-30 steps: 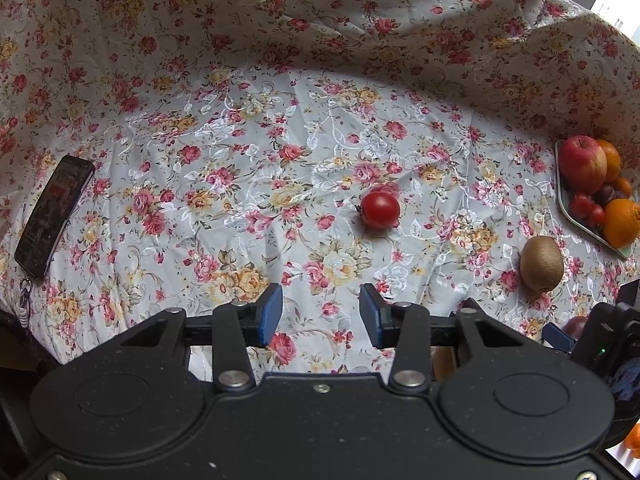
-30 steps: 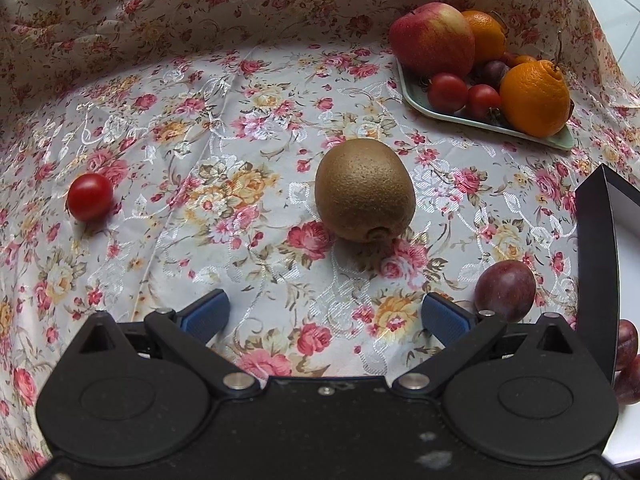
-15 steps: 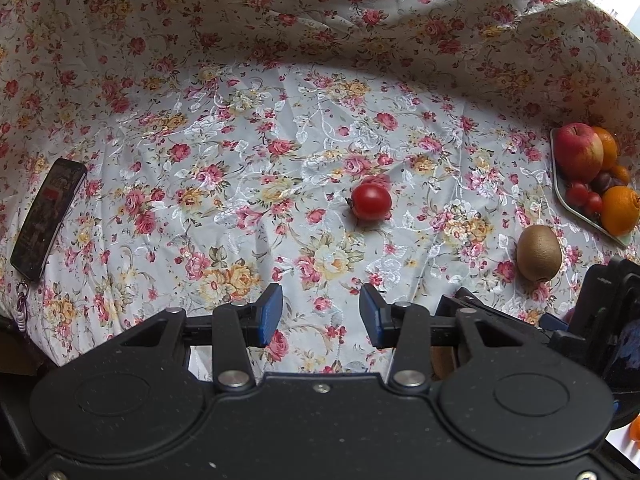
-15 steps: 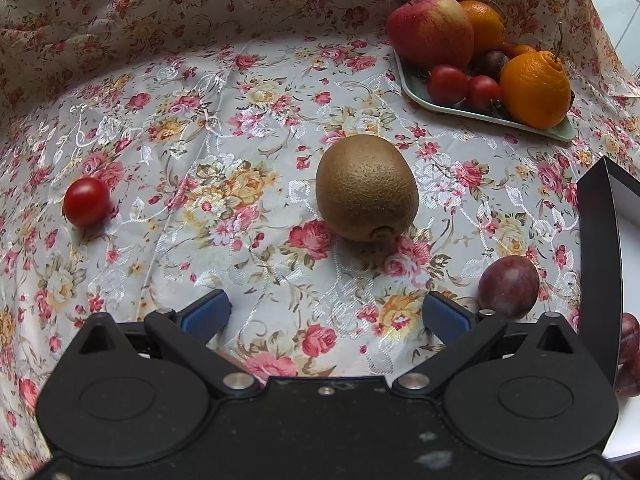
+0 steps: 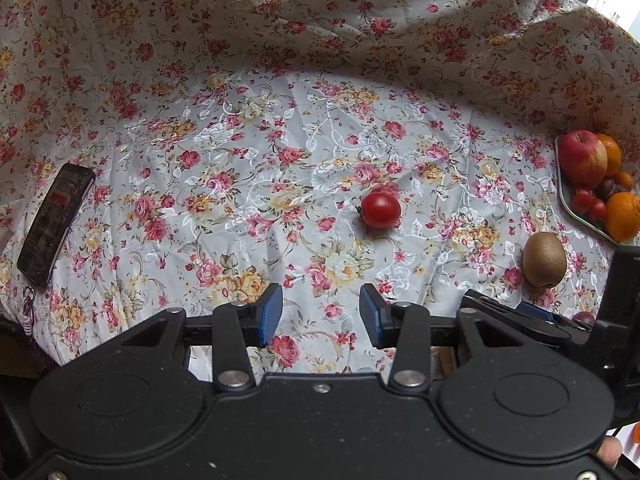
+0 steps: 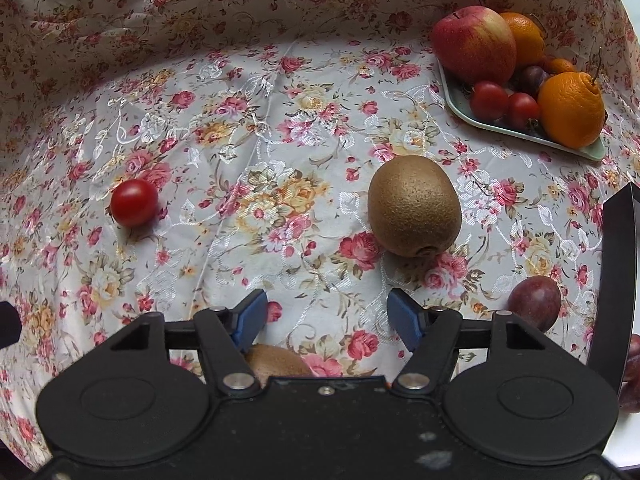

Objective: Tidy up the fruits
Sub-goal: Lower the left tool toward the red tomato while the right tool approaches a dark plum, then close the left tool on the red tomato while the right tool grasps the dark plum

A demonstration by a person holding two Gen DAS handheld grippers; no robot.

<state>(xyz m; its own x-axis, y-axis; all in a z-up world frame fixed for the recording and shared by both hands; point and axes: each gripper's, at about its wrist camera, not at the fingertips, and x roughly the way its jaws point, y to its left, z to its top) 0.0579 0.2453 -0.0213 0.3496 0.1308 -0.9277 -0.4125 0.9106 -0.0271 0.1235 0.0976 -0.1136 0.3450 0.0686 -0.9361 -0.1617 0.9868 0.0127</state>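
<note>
My left gripper [image 5: 320,314] fills the bottom of its view, blue pads set fairly narrow with nothing between them, only floral tablecloth [image 5: 280,140]. Above the pads, right of centre, a small red tomato [image 5: 381,210] lies alone on the cloth. At the far left edge lies a dark phone [image 5: 54,218]. At the right edge a brown kiwi [image 5: 544,259] sits just below a pale green tray [image 5: 568,204] holding an apple [image 5: 582,159], oranges and small red and dark fruits.

My right gripper [image 6: 327,320] fills the bottom of its view, and its jaws are closing, with only cloth in the gap between the pads. The kiwi [image 6: 414,205] stands just above the right pad, not touched. The tomato [image 6: 134,202] is at middle left, well apart. A dark plum [image 6: 534,303] lies at lower right beside the edge of a black box [image 6: 614,280]. The tray [image 6: 520,130] of fruit occupies the upper right. A second brown fruit [image 6: 276,362] peeks out under the left finger.
</note>
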